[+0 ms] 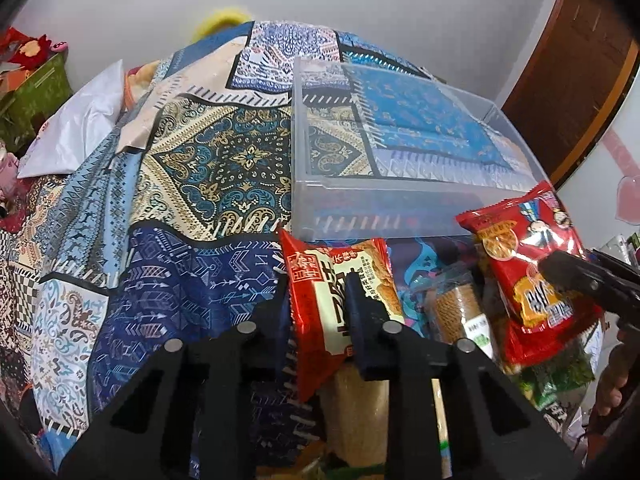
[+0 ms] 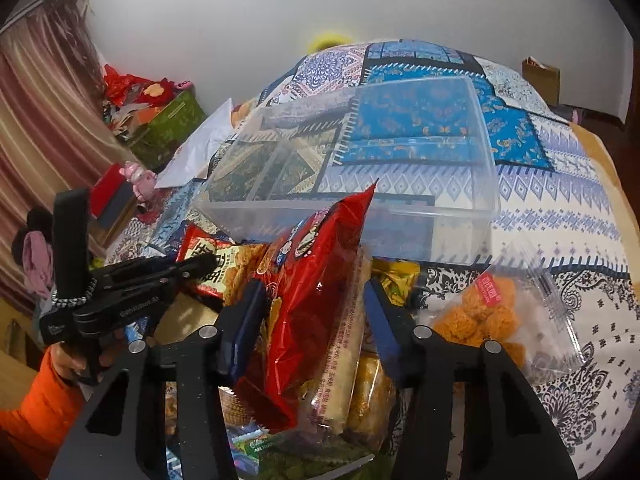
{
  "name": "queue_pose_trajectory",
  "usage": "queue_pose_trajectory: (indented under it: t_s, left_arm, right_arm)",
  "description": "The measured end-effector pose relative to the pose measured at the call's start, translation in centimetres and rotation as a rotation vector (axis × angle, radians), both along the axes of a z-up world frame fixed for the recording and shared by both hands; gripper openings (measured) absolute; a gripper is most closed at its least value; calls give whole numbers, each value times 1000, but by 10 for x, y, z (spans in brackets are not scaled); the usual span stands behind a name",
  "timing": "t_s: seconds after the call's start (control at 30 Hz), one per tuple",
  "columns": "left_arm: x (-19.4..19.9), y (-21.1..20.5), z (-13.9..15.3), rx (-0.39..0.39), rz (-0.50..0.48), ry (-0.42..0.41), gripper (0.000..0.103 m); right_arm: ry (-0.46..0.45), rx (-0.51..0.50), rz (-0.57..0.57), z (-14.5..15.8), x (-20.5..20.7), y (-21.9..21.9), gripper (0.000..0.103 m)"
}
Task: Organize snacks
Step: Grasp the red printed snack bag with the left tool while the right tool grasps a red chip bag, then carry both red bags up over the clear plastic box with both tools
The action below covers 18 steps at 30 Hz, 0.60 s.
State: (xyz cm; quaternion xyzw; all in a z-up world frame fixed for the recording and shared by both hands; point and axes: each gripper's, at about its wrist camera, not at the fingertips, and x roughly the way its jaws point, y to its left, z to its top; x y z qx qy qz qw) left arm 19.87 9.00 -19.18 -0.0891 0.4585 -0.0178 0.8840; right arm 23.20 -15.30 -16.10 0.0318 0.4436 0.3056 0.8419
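Left tool (image 1: 320, 312) clamped on red-white pack (image 1: 344, 300), long axis pointing away toward bin. Right tool (image 2: 312, 312) pinching red bag (image 2: 312, 280), upright, tip leaning toward bin. Remaining snack pile (image 2: 360, 380) below both, on bed (image 2: 560, 240). Clear bin (image 1: 384, 204) just beyond, straight ahead, empty, open top. Left tool looks nearer bin's front wall.

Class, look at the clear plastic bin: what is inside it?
The clear plastic bin holds no snacks; only the patterned bedspread shows through it. A red snack bag, held in the right claw, hides part of its near wall.
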Motion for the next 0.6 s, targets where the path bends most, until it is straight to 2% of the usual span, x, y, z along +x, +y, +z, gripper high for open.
queue_pose_trajectory:
  t_s: [0.13, 0.3, 0.4, 0.5, 0.6]
  left_arm:
    - [-14, -4, 10, 61, -7, -39, 22]
    - [-33, -13, 28, 112, -30, -104, 18]
    - [-40, -17, 38, 112, -41, -134, 14]
    - [-42, -21, 46, 112, -51, -155, 11]
    - [-45, -24, 53, 109, -55, -169, 10]
  right_arm:
    - [-29, -16, 5, 5, -3, 2, 33]
    - [-63, -47, 30, 7, -6, 11, 29]
    - [-33, -63, 56, 0, -4, 19, 28]
    - [16, -35, 51, -5, 5, 19, 28]
    - [19, -30, 52, -5, 4, 20, 27]
